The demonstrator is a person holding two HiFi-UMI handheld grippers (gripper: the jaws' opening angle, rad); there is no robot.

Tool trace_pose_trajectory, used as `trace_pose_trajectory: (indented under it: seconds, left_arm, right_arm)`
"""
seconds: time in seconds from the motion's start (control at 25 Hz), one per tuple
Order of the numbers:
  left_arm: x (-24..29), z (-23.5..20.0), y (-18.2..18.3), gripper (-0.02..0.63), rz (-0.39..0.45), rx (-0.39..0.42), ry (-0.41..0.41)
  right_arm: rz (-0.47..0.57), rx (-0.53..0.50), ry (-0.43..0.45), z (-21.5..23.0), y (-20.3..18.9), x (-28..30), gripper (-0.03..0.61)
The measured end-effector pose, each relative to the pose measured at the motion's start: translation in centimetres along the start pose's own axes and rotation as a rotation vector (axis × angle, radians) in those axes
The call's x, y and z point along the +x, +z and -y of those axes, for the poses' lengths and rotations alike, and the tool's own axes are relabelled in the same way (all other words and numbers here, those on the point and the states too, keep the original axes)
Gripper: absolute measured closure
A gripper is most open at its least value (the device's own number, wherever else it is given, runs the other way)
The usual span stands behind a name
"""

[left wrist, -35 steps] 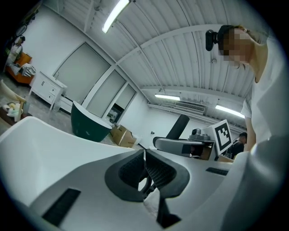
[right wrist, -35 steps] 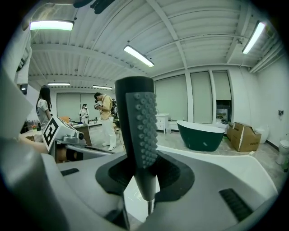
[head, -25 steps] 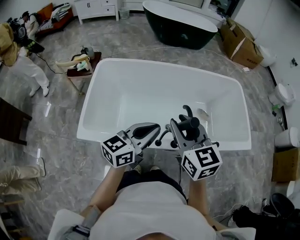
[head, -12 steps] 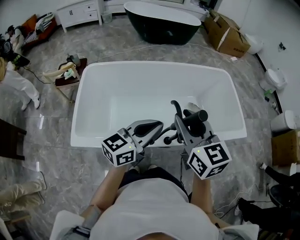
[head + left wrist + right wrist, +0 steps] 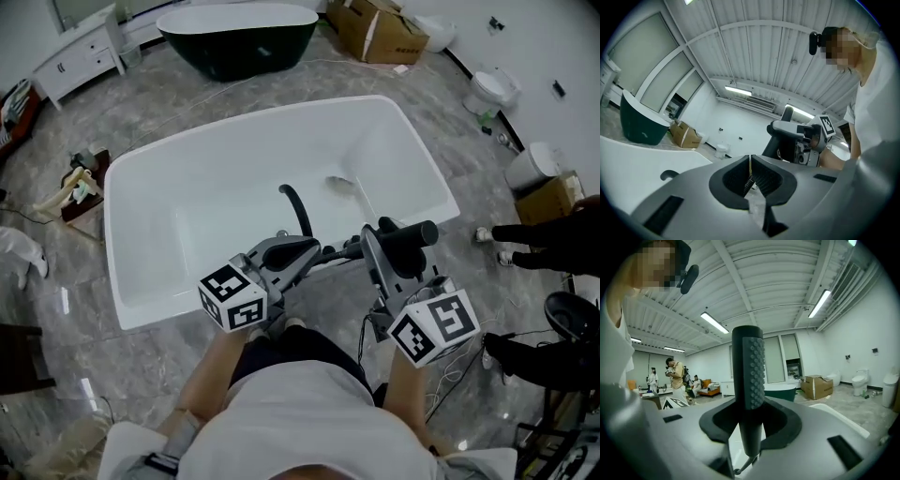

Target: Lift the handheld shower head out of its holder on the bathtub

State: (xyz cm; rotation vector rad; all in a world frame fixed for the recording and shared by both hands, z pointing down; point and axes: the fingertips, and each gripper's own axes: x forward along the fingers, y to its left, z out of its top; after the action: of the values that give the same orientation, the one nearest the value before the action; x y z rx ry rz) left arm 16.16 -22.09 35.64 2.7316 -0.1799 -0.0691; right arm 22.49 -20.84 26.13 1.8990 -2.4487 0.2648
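Dark stick-shaped shower head (image 5: 748, 366) clamped in right claw (image 5: 749, 423), standing upright across its jaws, studded face turned right, by white bathtub's (image 5: 253, 122) near rim, left claw (image 5: 750, 164) closed and empty, cardboard box (image 5: 375, 28) print too small to read

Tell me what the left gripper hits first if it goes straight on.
Probably the shower head held in the right gripper, just right of the left gripper's line; depth is unclear.

The dark bathtub (image 5: 239, 37) and a person's legs (image 5: 544, 239) run off the view's edges.
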Motion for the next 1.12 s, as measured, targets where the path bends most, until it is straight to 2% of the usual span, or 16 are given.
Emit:
trace_pose_trajectory:
  seconds: [0.44, 0.64, 0.92, 1.12]
  left_arm:
    - [8.1, 6.1, -2.7, 0.594, -0.086, -0.01, -0.221]
    - [9.4, 8.3, -3.5, 0.594, -0.117, -0.02, -0.281]
    - [10.6, 10.0, -5.0, 0.594, -0.155, -0.024, -0.34]
    - [11.4, 11.1, -5.7, 0.594, -0.177, -0.03, -0.384]
  right_arm:
    - [0.033, 0.051, -0.291, 7.8, -0.3, -10.2, 0.453]
    - [0.075, 0.092, -0.438, 10.3, 0.1, -14.5, 0.453]
    - [0.104, 0.076, -0.676, 13.5, -0.2, -20.4, 0.451]
    - [0.124, 0.097, -0.79, 14.7, -0.6, -23.9, 0.451]
